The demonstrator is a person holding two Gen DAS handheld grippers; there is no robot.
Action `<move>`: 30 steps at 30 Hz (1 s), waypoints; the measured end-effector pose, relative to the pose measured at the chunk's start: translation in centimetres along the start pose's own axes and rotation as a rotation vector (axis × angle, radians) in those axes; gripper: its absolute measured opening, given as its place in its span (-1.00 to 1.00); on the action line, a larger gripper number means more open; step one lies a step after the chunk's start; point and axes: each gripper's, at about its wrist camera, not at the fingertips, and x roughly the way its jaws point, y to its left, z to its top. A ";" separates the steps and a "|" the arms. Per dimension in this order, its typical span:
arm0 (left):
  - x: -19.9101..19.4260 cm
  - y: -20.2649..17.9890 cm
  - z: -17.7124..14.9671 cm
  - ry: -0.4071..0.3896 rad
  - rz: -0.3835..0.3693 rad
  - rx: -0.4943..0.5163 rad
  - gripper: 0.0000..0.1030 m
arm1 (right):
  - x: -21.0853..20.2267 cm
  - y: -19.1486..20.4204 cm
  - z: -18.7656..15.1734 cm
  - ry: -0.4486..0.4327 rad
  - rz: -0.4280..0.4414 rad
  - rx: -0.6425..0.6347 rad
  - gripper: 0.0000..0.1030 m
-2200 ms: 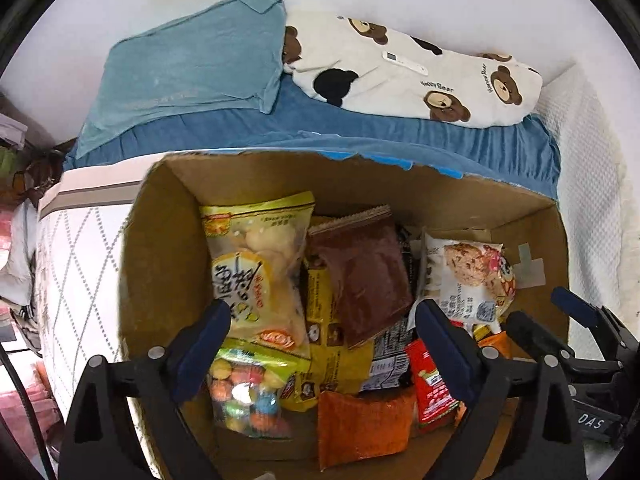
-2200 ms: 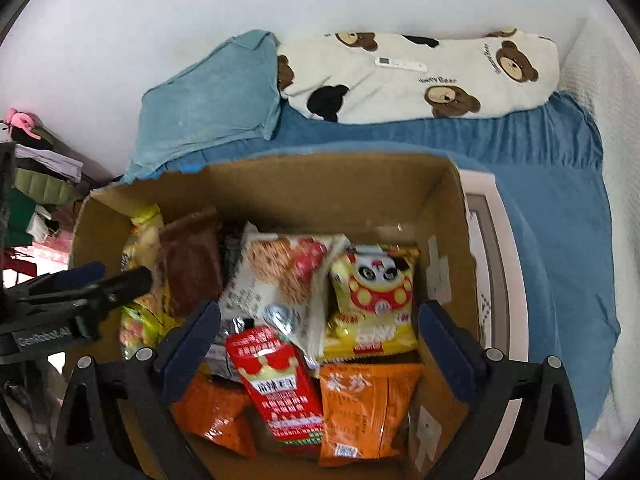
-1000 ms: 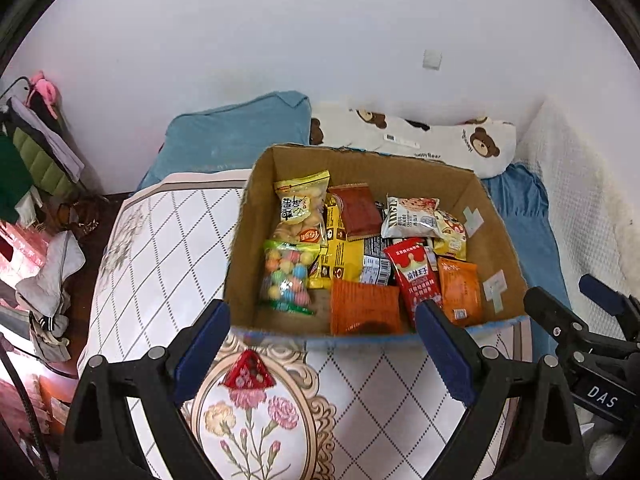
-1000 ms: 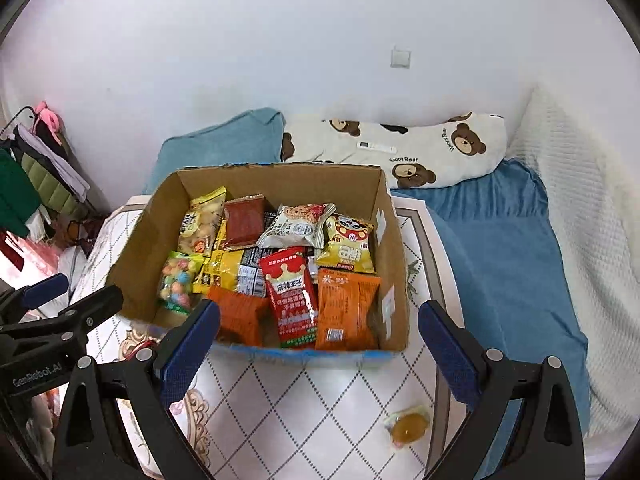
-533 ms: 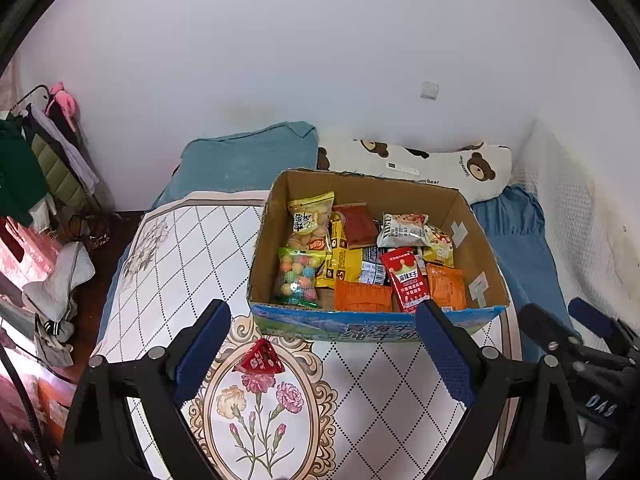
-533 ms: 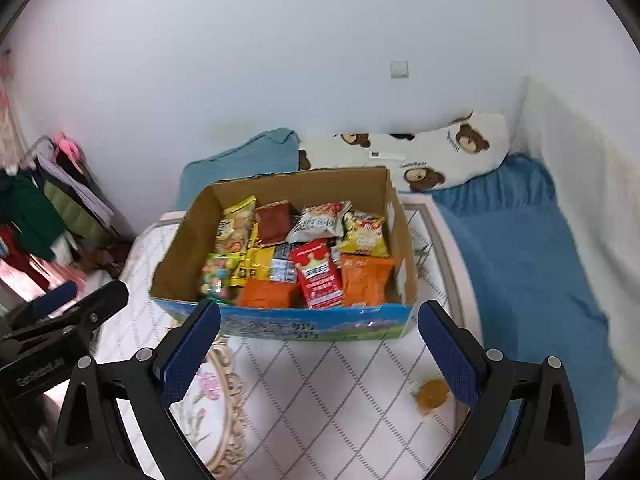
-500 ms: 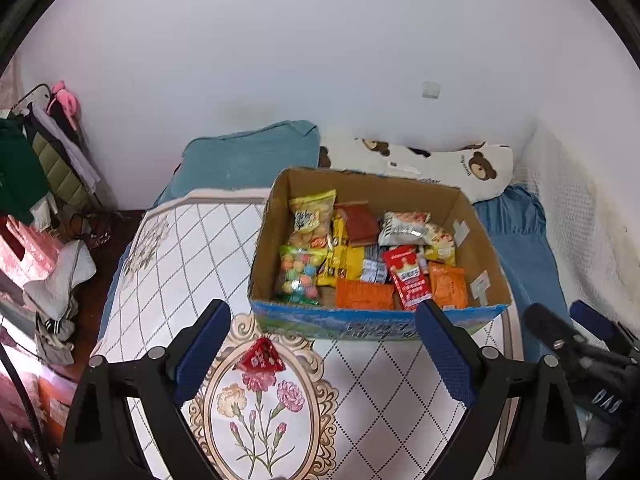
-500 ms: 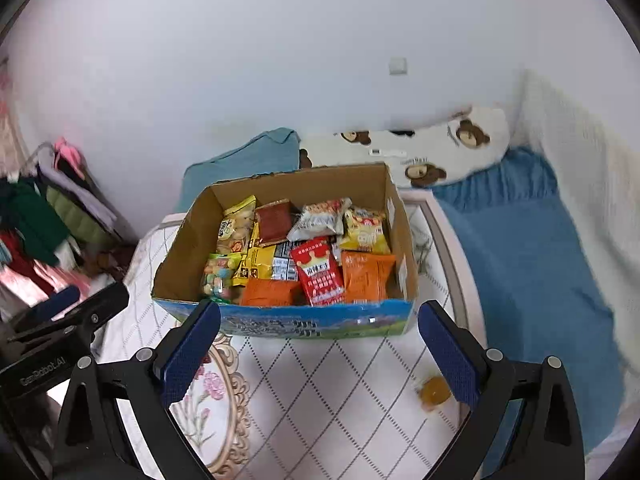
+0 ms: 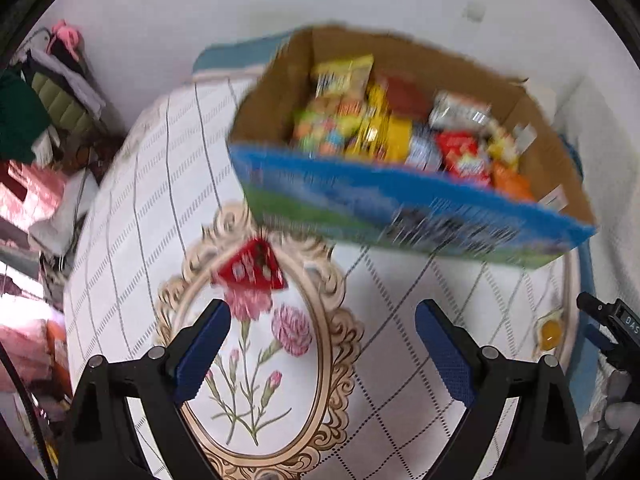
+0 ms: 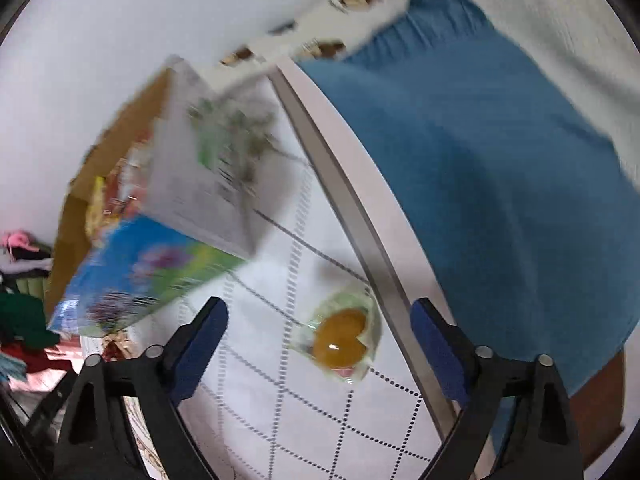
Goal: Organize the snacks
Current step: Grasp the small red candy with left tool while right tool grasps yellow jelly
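Your left tool (image 9: 322, 354) is spread wide and holds nothing; just ahead of it, slightly left of centre, lies the small red triangular snack packet (image 9: 251, 267) on the white diamond-quilted bed cover (image 9: 132, 200). Beyond the packet stands the open cardboard box with a blue and green printed front (image 9: 400, 200), already packed with bright snack bags.

Your right tool (image 10: 318, 346) is also spread wide and empty. The clear-wrapped orange jelly snack (image 10: 340, 340) lies between its fingers and a little ahead, close to the grey border strip (image 10: 360, 216) of the cover, with the blue sheet (image 10: 500, 160) beyond to the right.

Both views are smeared, so you appear to be swinging fast. I judge the main risk is closing too early: the slick rounded jelly could squirt out toward the bed edge, and the flat packet could slide ahead of your fingers. A low approach may also snag the quilt.
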 end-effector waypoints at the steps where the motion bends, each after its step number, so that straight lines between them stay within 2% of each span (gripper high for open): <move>1: 0.8 0.2 -0.3 0.021 0.003 -0.009 0.83 | 1.0 -0.4 -0.1 0.022 0.003 0.017 0.58; 4: 2.6 0.9 -1.3 0.077 0.009 -0.026 0.83 | 4.1 -1.3 -0.9 0.090 0.013 0.044 0.09; 5: 3.0 1.3 -1.6 0.093 0.008 -0.033 0.83 | 5.0 -1.2 -1.4 0.107 -0.004 0.032 0.02; 8: 3.8 2.7 -2.6 0.131 0.012 -0.061 0.84 | 5.2 0.5 -2.2 0.075 -0.055 -0.053 -0.14; 11: 4.1 5.0 -3.0 0.151 0.012 -0.111 0.83 | 4.9 4.2 -3.6 0.067 -0.041 -0.177 -0.14; 16: 4.8 9.1 -2.2 0.181 -0.003 -0.209 0.83 | 5.7 12.0 -8.2 0.098 0.002 -0.414 -0.14; 21: 5.9 11.1 -0.4 0.183 -0.038 -0.273 0.83 | 7.0 16.4 -11.5 0.128 0.027 -0.528 -0.14; 24: 6.9 10.6 0.9 0.164 -0.004 -0.196 0.83 | 7.4 17.3 -12.2 0.138 0.018 -0.560 -0.14; 26: 8.0 10.0 1.7 0.185 0.006 -0.124 0.83 | 7.4 17.4 -12.2 0.145 0.013 -0.561 -0.14; 29: 8.8 9.4 2.3 0.196 -0.037 -0.084 0.82 | 7.7 17.6 -12.5 0.154 0.014 -0.550 -0.14; 30: 8.8 9.3 2.4 0.187 -0.047 -0.082 0.65 | 7.7 17.5 -12.5 0.156 0.013 -0.545 -0.14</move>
